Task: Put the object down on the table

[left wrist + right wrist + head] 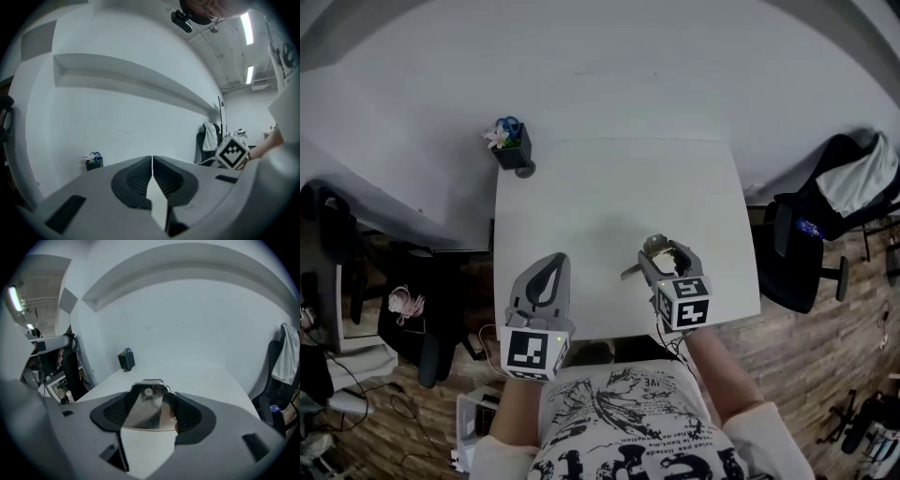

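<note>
My right gripper (664, 255) hovers over the near right part of the white table (609, 187), shut on a shiny flat metal object (654, 249). In the right gripper view that metal object (146, 406) fills the gap between the dark pads, with a round rivet near its top edge. A thin part of it sticks out to the left in the head view. My left gripper (549, 272) hangs over the table's near left edge, shut and empty. Its two pads (140, 176) press together.
A black pen holder (514, 150) with blue scissors stands at the table's far left corner, also visible as the pen holder (126, 360). A black chair (820, 234) with a cloth over it stands to the right. Dark furniture and cables crowd the floor at left.
</note>
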The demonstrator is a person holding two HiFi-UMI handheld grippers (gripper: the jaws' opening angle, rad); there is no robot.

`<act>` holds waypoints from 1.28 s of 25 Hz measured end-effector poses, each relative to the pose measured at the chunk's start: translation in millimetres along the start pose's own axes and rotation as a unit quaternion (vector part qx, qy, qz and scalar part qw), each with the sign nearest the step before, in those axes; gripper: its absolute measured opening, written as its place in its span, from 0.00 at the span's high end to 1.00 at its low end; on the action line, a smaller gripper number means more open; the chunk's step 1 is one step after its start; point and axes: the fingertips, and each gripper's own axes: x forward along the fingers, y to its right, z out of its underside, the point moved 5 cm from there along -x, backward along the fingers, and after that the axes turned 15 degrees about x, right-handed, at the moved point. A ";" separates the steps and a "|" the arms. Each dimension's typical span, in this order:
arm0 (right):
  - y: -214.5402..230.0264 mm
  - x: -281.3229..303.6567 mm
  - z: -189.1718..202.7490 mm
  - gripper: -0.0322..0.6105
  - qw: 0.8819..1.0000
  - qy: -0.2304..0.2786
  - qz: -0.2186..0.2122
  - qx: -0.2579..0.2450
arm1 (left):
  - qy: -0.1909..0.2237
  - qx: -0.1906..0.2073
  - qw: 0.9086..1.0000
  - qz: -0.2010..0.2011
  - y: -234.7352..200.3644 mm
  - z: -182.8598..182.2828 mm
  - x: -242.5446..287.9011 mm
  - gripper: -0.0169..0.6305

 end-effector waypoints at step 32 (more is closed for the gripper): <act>55.3 162.9 38.4 0.51 0.981 -0.185 0.042 -0.036 | -0.070 -0.047 0.996 -0.021 -1.4 59.3 82.3 0.95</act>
